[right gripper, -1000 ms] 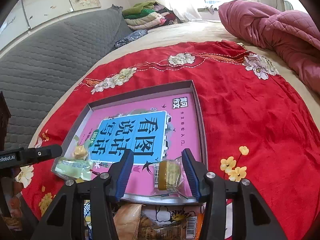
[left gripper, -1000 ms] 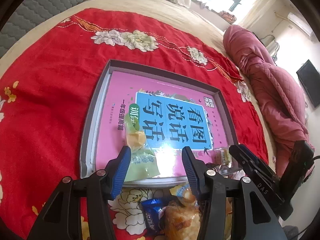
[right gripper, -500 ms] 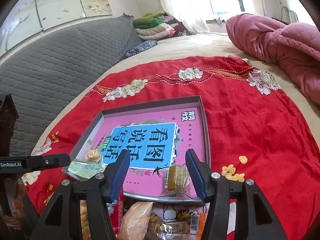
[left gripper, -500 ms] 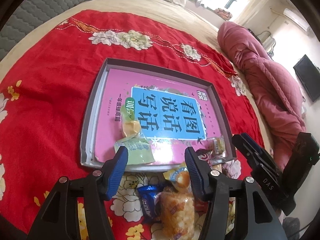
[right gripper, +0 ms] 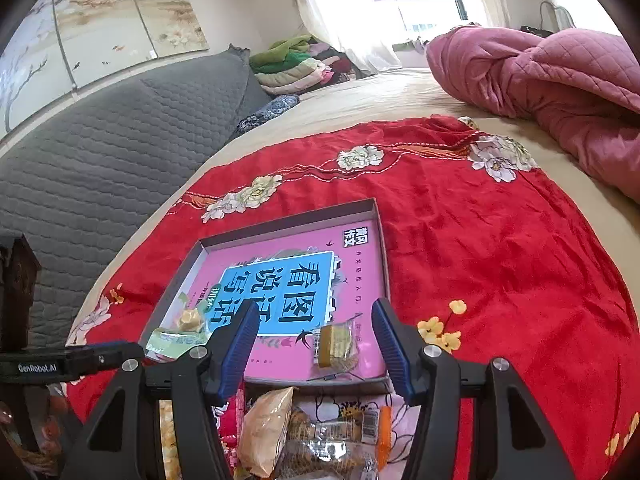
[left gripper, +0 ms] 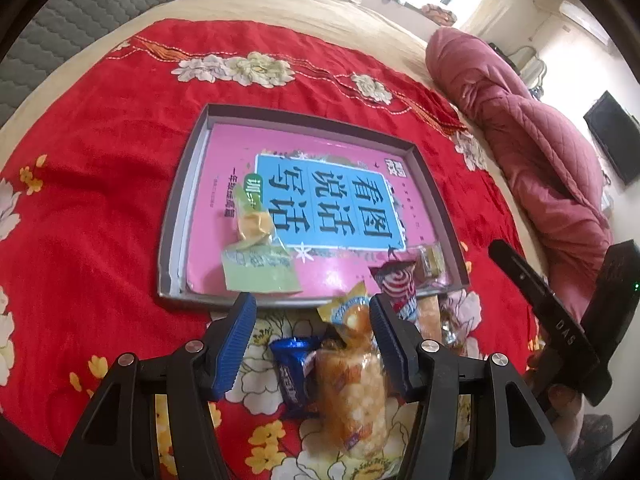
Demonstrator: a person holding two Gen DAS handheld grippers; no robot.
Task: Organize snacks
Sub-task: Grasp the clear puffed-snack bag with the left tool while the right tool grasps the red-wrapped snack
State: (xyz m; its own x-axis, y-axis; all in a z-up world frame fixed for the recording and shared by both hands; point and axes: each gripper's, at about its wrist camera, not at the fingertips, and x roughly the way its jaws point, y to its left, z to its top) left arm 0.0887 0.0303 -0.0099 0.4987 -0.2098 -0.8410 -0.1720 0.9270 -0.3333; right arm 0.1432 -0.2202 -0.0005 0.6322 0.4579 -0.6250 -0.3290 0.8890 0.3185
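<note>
we see a grey tray on a red floral cloth, with a pink book lying flat inside it. in the left wrist view a green packet with a yellow sweet sits at the tray's 7 o'clock corner, and a small wrapped cake lies near its 5 o'clock corner. our left gripper hangs over the loose pile just outside the tray's near rim, its blue pads apart and pressing on nothing; between them, lower down on the cloth, lie a puffed snack bag and a blue wrapper. a swirl-print wrapper leans over the tray's near rim at 1 o'clock from that gripper. our right gripper also stands parted, its jaws having just been opening with nothing clamped; the cake shows between the pads but untouched. below it, at 6 o'clock, a tan bag and clear-wrapped biscuits crowd the near rim. a pink quilt lies at 2 o'clock, a grey headboard at 10 o'clock.
</note>
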